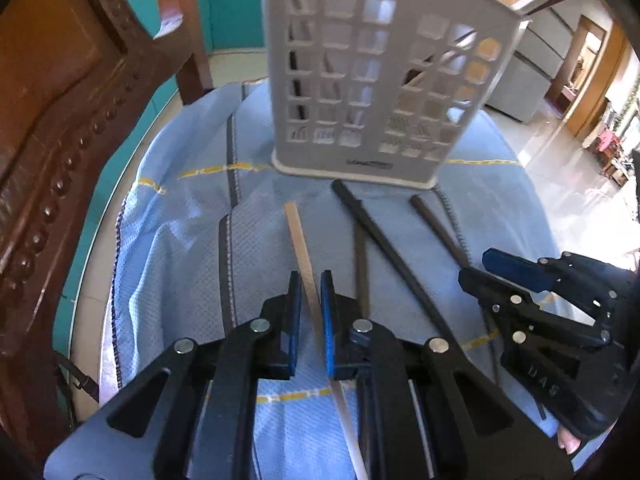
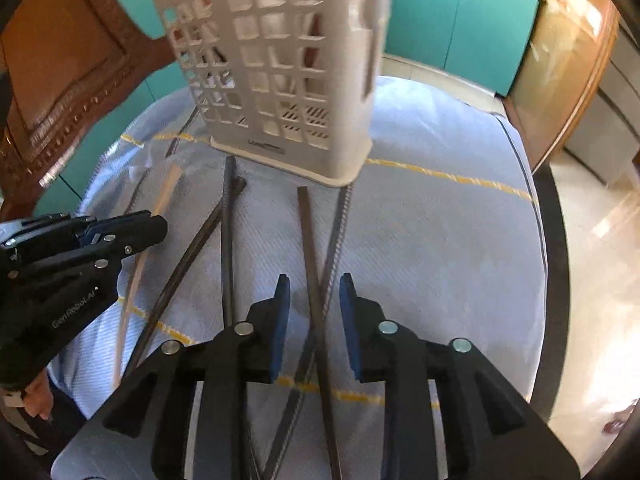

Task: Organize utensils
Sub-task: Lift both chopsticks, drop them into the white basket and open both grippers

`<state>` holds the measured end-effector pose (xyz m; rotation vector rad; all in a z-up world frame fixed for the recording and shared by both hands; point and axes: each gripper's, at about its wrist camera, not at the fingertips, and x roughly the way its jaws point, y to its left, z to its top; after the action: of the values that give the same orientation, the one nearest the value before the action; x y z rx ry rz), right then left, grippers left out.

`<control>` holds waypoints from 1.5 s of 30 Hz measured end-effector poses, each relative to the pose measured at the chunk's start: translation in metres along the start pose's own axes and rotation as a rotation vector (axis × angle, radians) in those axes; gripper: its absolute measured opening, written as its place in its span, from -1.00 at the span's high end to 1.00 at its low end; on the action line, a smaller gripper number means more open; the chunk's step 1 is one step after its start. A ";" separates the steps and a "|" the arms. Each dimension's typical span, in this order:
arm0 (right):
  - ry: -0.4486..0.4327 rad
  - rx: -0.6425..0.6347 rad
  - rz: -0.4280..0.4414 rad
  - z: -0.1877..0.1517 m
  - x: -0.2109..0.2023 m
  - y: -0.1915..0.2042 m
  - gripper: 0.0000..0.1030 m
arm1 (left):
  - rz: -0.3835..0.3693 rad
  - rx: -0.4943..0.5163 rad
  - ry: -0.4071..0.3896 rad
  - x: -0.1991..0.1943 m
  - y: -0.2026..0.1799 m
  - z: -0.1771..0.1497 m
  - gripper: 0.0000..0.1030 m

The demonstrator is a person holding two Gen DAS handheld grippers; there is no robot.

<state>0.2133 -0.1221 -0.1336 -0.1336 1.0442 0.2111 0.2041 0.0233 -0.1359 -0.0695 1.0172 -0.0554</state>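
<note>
The holder (image 1: 384, 76), a white perforated caddy, stands upright on the blue cloth (image 1: 172, 240) at the far side of the table. Inside it, dark sticks show through the openings; their number cannot be told.

Left gripper (image 1: 311, 300): jaws drawn close around the light chopstick (image 1: 298, 236), which runs between the blue pads (image 1: 329, 320) from near to far. It touches or nearly touches the right pad; a narrow gap shows at the left pad. Firm grasp cannot be confirmed. The stick's far end lies short of the holder's base.

Right gripper (image 2: 314, 300): jaws spread apart, holding nothing. A dark chopstick (image 2: 310, 256) lies on the cloth between the fingers, pointing toward the holder, and crosses a dark stripe of the cloth.

A second dark stick (image 1: 384, 240) lies between the two grippers, angled toward the holder's near edge. In the right view it rests just right of the left gripper (image 2: 132, 228).

A carved wooden chair (image 1: 60, 120) stands at the left, beside the table. Teal cabinets (image 2: 460, 20) line the far wall.
</note>
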 end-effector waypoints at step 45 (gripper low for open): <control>-0.889 0.201 0.225 0.062 -0.259 -0.041 0.87 | -0.131 -0.193 -0.939 -0.266 0.026 0.071 0.87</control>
<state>0.1493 -0.1769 0.1222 0.2494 0.1857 0.3269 0.1252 0.0728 0.1248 -0.3075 0.0756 -0.0368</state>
